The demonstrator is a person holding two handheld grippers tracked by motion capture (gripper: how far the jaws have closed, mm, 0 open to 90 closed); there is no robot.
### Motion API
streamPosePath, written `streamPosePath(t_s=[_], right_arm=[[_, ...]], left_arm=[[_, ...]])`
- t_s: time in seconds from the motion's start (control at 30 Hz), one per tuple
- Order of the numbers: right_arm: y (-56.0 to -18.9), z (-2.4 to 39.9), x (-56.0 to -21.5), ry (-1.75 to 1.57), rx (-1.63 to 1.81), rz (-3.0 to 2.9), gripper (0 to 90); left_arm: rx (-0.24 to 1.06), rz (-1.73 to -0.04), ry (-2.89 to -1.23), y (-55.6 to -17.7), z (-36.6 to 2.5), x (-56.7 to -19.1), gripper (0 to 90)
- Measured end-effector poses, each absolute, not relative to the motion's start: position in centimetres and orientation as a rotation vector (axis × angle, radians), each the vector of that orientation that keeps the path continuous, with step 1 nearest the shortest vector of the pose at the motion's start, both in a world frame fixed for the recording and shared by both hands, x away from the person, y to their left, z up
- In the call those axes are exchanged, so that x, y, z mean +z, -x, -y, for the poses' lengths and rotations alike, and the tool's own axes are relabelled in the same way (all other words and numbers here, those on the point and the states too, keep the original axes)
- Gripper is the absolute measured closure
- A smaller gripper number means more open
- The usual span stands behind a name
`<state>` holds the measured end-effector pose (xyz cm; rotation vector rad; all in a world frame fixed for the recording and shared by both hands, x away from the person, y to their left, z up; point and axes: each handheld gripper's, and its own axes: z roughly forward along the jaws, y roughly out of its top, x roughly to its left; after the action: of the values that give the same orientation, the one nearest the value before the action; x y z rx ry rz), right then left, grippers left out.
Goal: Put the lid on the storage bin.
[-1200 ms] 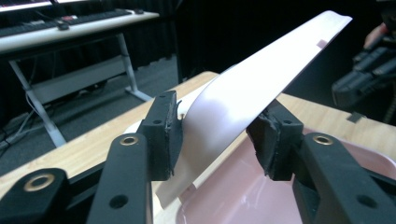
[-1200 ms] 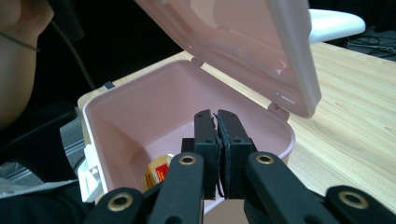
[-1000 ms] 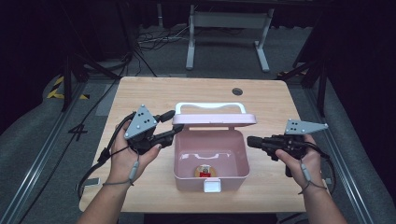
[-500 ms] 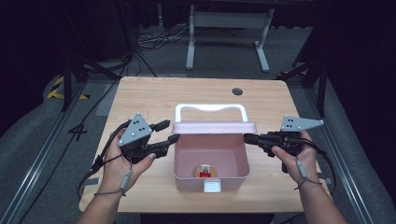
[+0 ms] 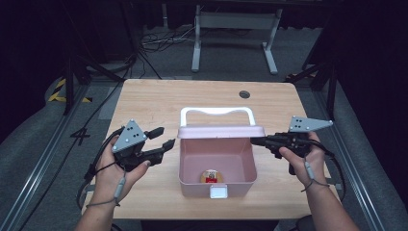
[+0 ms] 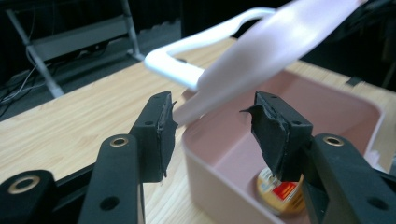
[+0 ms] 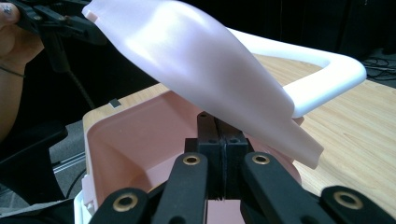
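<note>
A pink box [image 5: 190, 159] stands mid-table with its lid [image 5: 221, 131] half raised and the white handle [image 5: 216, 113] behind it. A small round thing with a red and yellow label [image 5: 210, 176] lies on the box floor, also seen as the labelled round thing [image 6: 280, 191]. My right gripper [image 5: 252, 140] is shut, its tips [image 7: 217, 123] under the tilted lid [image 7: 196, 60] at its right end. My left gripper [image 5: 166, 136] is left of the box, apart from it; its jaws [image 6: 212, 126] have just been opening, with nothing between them.
A white latch [image 5: 218, 192] sticks out at the box front. The wooden table [image 5: 159, 103] has a round cable hole [image 5: 244, 94] at the back right. A metal stand [image 5: 235, 29] and cables lie on the floor beyond the table.
My left gripper has drawn back to the left, away from the lid's left corner, with its jaws wider. The lid's front edge has swung a little nearer. The right gripper has stayed put.
</note>
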<state>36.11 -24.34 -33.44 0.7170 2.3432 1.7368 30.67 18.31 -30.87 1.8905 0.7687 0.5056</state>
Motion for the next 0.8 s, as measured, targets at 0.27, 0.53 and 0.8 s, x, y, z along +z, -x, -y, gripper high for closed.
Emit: streamPosePath(t_s=[0.27,0.53,0.8], right_arm=[[-35.8,24.3,-33.2,-0.709,1.735,-2.343,88.8],[-35.3,24.2,-33.2,-0.705,1.724,-2.363,88.0],[-34.4,24.2,-33.1,-0.703,1.708,-2.382,87.2]], left_arm=[[0.498,-0.835,-1.883,-31.8,-19.6,-31.4,47.4],[0.554,-0.913,-1.836,-33.9,-21.3,-32.2,45.6],[0.597,-0.956,-1.811,-36.4,-22.5,-33.5,45.0]])
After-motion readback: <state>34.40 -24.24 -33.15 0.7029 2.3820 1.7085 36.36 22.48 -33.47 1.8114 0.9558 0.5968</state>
